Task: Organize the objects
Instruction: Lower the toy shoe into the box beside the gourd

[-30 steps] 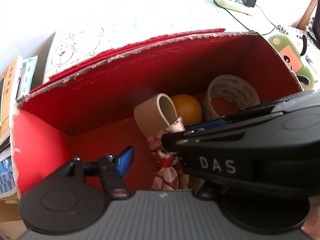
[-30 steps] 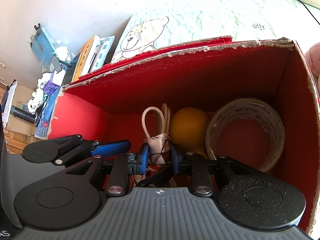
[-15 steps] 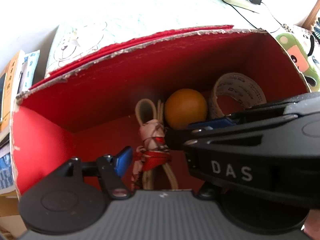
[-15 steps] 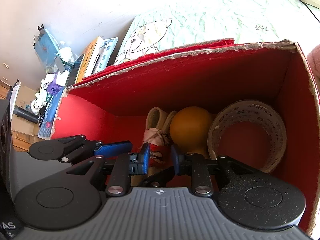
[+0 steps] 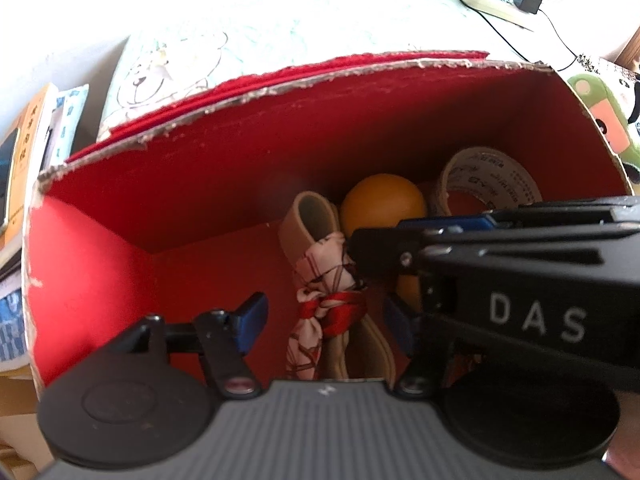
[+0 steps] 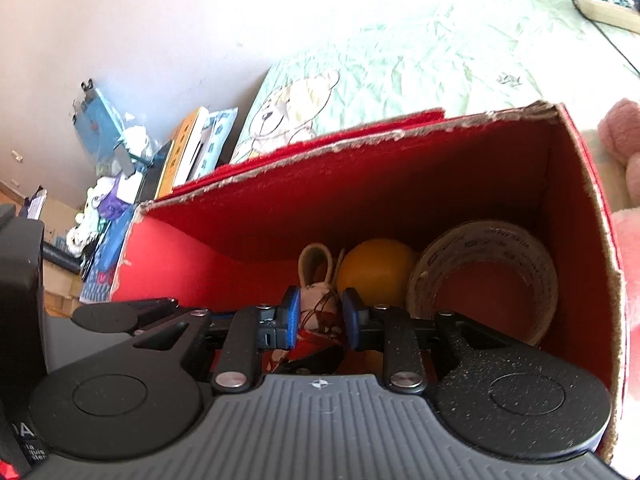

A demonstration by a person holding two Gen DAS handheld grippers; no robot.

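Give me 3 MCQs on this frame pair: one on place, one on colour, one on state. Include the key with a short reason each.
1. Where does the tape roll sit in the red box?
A. at the right end, beside the orange ball
B. at the left end, alone
C. outside on the bed sheet

2. What colour is the ball?
A. blue
B. orange
C. white

3. What is the right gripper doing?
A. wide open above the box
B. shut on the cloth-wrapped strap bundle
C. shut on the tape roll

Key:
1 A, the roll leans at the right wall with the ball just left of it.
2 B, it shows orange in both wrist views.
3 B, its blue fingers press both sides of the bundle inside the box.
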